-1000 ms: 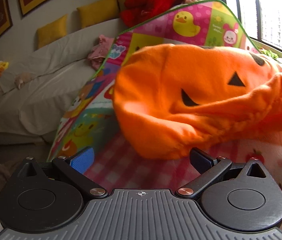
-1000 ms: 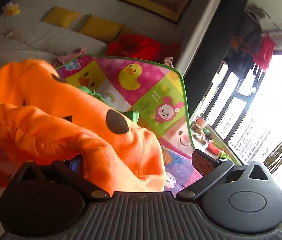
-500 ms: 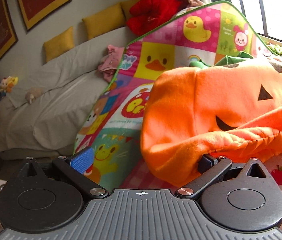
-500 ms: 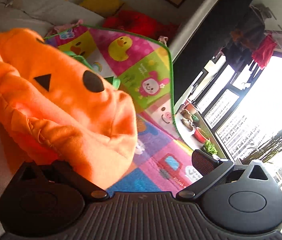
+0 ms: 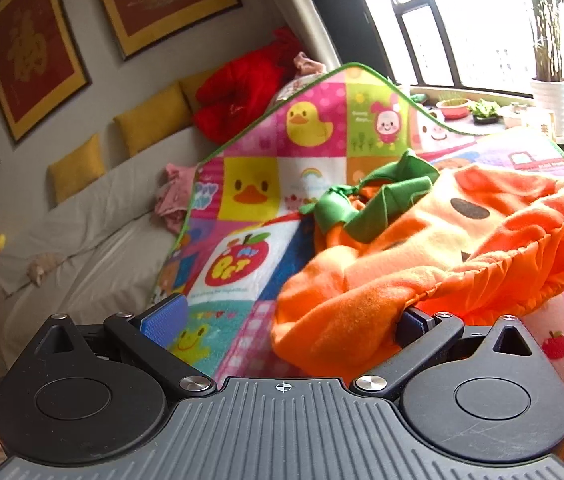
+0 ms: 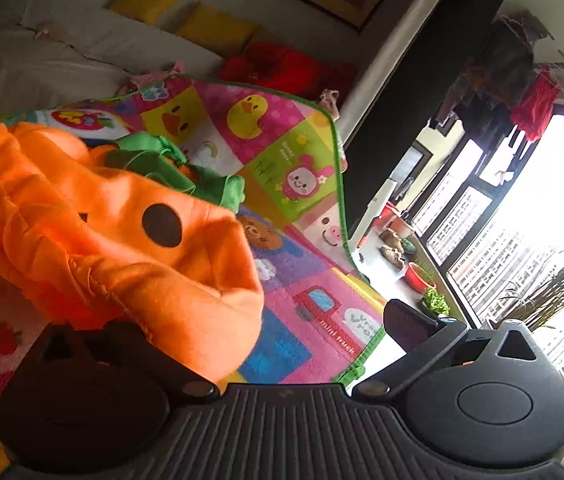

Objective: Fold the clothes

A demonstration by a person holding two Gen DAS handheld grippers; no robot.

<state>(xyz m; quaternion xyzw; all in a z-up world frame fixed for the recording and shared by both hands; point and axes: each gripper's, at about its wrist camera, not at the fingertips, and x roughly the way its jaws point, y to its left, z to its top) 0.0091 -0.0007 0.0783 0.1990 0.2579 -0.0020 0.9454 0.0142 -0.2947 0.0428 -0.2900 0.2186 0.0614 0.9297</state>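
Note:
An orange pumpkin costume (image 5: pixel 361 280) with black face patches and a green collar (image 5: pixel 381 196) lies crumpled on a colourful play mat (image 5: pixel 266 184). My left gripper (image 5: pixel 287 320) is open; the gathered orange hem drapes over its right finger, while the blue-padded left finger (image 5: pixel 164 316) is bare. In the right wrist view the costume (image 6: pixel 122 240) fills the left side. My right gripper (image 6: pixel 278 324) is open too. Orange cloth covers its left finger, and its right finger (image 6: pixel 409 324) stands free over the mat's edge.
A grey sofa (image 5: pixel 82 240) with yellow cushions (image 5: pixel 150 120) and a red garment (image 5: pixel 242 88) runs behind the mat. Pink clothes (image 5: pixel 174 196) lie on the sofa. A windowsill with potted plants (image 5: pixel 481 110) and large windows (image 6: pixel 521 200) lies to the right.
The costume has dropped lower and turned, so its green collar now shows. Both grippers stay open, each with the hem over one finger, and have swung toward the window.

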